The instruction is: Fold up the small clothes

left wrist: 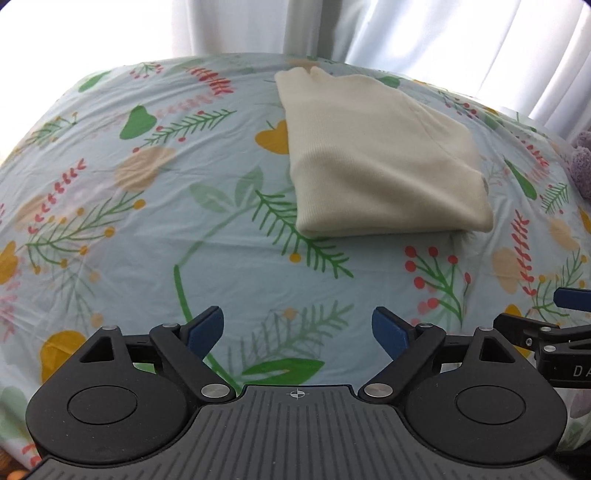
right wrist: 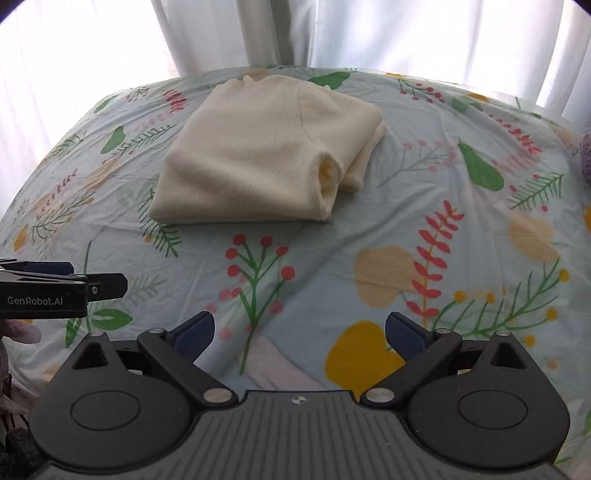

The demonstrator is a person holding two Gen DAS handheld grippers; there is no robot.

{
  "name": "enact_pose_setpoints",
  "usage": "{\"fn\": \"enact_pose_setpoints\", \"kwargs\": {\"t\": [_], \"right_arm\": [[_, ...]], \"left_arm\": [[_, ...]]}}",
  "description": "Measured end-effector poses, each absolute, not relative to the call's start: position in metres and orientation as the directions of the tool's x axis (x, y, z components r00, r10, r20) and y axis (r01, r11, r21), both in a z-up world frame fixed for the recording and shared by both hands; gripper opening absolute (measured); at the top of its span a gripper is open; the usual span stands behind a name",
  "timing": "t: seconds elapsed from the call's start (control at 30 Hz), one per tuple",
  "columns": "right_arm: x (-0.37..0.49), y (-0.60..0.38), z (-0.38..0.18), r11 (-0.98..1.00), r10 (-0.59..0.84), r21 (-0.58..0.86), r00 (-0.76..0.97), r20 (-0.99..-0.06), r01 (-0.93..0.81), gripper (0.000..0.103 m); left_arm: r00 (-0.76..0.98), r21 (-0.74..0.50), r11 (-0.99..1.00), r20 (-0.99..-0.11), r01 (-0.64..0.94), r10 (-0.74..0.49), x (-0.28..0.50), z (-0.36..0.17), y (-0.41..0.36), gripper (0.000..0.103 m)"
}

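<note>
A cream ribbed garment [left wrist: 376, 162] lies folded in a compact rectangle on the floral bedsheet [left wrist: 147, 221], toward the far side. In the right wrist view the garment [right wrist: 258, 155] shows a sleeve opening at its right edge. My left gripper [left wrist: 297, 325] is open and empty, held above the sheet well short of the garment. My right gripper [right wrist: 299, 332] is open and empty too, also short of the garment. Each gripper shows at the edge of the other's view: the right gripper [left wrist: 546, 332] and the left gripper [right wrist: 62, 288].
White curtains [right wrist: 332, 33] hang behind the bed with bright light through them. A purple fuzzy object [left wrist: 581, 166] sits at the bed's right edge. The light blue sheet [right wrist: 443, 221] is slightly wrinkled around the garment.
</note>
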State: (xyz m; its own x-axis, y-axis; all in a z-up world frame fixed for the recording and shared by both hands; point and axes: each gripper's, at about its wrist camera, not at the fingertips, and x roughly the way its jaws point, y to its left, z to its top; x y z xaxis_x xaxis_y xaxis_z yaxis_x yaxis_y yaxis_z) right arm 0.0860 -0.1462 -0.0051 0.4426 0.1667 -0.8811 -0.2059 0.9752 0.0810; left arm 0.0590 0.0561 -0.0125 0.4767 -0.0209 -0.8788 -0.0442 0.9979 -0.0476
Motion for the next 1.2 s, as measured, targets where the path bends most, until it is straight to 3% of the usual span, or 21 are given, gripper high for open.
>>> {"fn": "enact_pose_setpoints", "kwargs": {"t": [0.3,1.2], "right_arm": [[0.108,-0.130,0.013,0.985,0.126,0.061,0.426,-0.896,-0.162,0.099],[0.131,-0.120,0.019,0.985,0.073,-0.002,0.429,-0.900,-0.171,0.099]], "left_arm": [[0.499,0.046,0.999,-0.866,0.006,0.036,0.073,-0.001,0.044,0.092],[0.463,0.018,1.000,-0.886,-0.022,0.026,0.095,-0.006,0.052,0.092]]}}
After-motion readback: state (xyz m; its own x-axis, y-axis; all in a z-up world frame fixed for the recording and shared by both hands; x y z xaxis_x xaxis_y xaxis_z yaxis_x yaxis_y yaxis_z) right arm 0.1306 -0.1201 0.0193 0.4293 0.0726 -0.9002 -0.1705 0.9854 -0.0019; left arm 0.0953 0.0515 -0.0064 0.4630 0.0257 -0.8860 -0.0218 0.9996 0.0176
